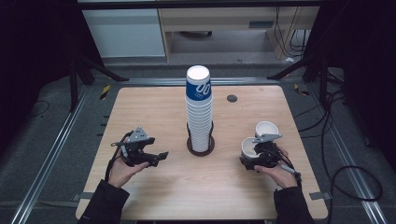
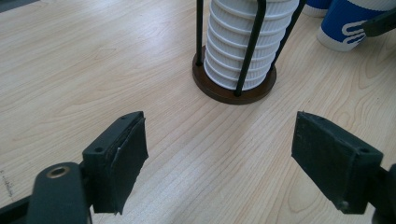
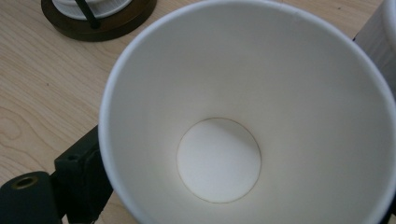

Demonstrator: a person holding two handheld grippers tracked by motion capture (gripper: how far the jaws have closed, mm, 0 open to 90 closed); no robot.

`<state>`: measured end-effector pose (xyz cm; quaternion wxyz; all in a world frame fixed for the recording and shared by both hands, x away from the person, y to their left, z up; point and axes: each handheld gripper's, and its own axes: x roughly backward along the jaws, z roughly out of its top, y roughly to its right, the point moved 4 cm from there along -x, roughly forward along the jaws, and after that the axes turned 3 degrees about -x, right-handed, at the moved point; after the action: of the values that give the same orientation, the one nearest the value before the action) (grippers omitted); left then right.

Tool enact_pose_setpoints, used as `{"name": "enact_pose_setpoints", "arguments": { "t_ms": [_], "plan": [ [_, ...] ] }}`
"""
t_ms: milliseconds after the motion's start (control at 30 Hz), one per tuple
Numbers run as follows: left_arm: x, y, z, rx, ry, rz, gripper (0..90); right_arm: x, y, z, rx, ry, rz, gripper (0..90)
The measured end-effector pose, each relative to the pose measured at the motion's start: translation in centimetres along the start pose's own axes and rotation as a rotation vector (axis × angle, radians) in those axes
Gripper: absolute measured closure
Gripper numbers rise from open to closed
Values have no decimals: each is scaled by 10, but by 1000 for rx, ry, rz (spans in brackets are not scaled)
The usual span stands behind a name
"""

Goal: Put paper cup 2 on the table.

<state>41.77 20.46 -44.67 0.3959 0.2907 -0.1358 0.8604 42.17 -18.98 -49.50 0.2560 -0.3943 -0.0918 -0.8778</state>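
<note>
Right gripper (image 1: pixel 252 156) stands with its jaws apart around a paper cup (image 3: pixel 247 126), while left gripper (image 1: pixel 159 156) gapes empty above the table (image 1: pixel 154 107).

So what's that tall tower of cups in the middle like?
The tower of cups is a tall upright stack of ribbed white paper cups, the top one wearing a blue band with white marks. It stands in a holder with a round dark brown base and thin black rods, at the middle of the wooden table. Neither gripper touches it.

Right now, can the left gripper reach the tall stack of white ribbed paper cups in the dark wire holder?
Probably yes: the left gripper is open, and bare wooden table lies between it and the stack.
</note>
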Motion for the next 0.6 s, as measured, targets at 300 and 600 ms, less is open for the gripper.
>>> {"name": "enact_pose_setpoints", "arguments": {
  "t_ms": [300, 600],
  "plan": [
    [3, -2, -1, 5, 3, 9, 174, 11, 3, -7, -28, 36, -34, 61],
    [7, -8, -1, 20, 11, 23, 171, 22, 3, -23, -48, 49, -50, 62]
  ]
}}
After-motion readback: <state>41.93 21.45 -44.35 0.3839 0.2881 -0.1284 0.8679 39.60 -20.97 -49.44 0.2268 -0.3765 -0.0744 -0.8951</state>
